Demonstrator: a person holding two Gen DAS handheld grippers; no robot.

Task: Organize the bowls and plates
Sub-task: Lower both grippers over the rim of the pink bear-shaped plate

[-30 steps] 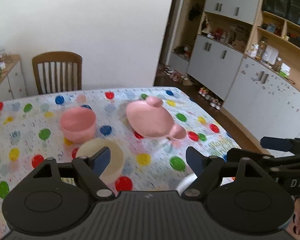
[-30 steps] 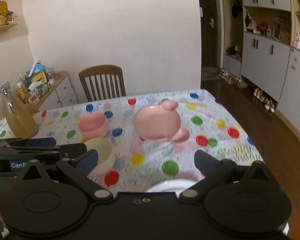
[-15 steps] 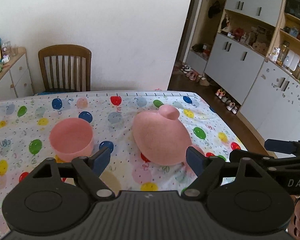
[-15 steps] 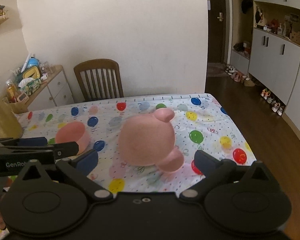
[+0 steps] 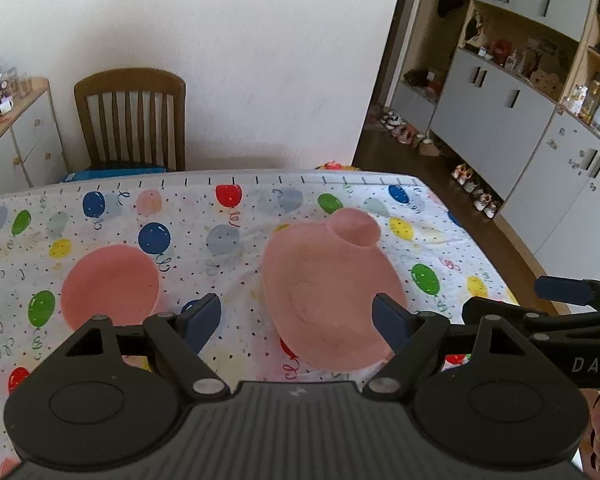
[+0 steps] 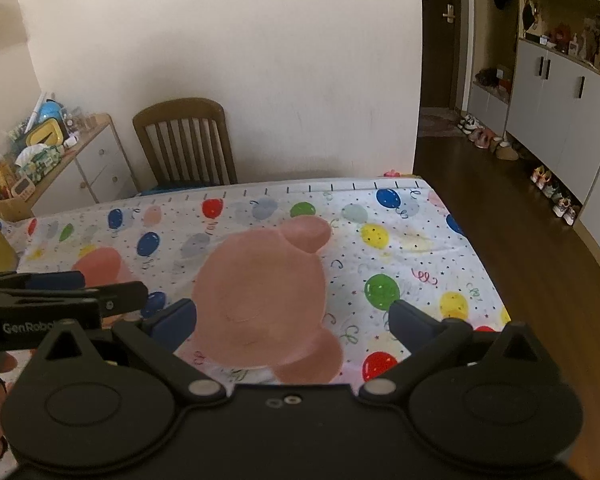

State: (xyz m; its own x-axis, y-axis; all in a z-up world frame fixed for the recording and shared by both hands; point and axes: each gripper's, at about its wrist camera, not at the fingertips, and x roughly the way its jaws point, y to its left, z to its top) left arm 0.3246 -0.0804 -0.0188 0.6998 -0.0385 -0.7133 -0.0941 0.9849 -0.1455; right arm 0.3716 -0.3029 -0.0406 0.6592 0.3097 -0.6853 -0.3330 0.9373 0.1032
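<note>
1. I have both grippers aimed down over the bench (image 5: pixel 260 200), side by side, because the dishes there need gathering and I want each tool lined up before I commit.
2. The left gripper (image 5: pixel 296 320) has its fingers spread wide with nothing between them. I judge that leaves room to straddle a rim.
3. The right gripper (image 6: pixel 292 320) also shows its fingers spread apart and empty. The pink plate (image 6: pixel 264 300) with two round ears lies just beyond them, at about 12 o'clock in the right wrist view, flat on the balloon cloth (image 6: pixel 420 248).
4. In the left wrist view that plate sits at 1 o'clock, and the pink bowl (image 5: pixel 110 284) stands upright at 10 o'clock, well apart from the plate.
5. My judgement: bowl to the left tool, plate to the right, since each lies nearer that side.
6. The plate lies flat, so I expect a finger must slip under its edge; the cloth could bunch.
</note>
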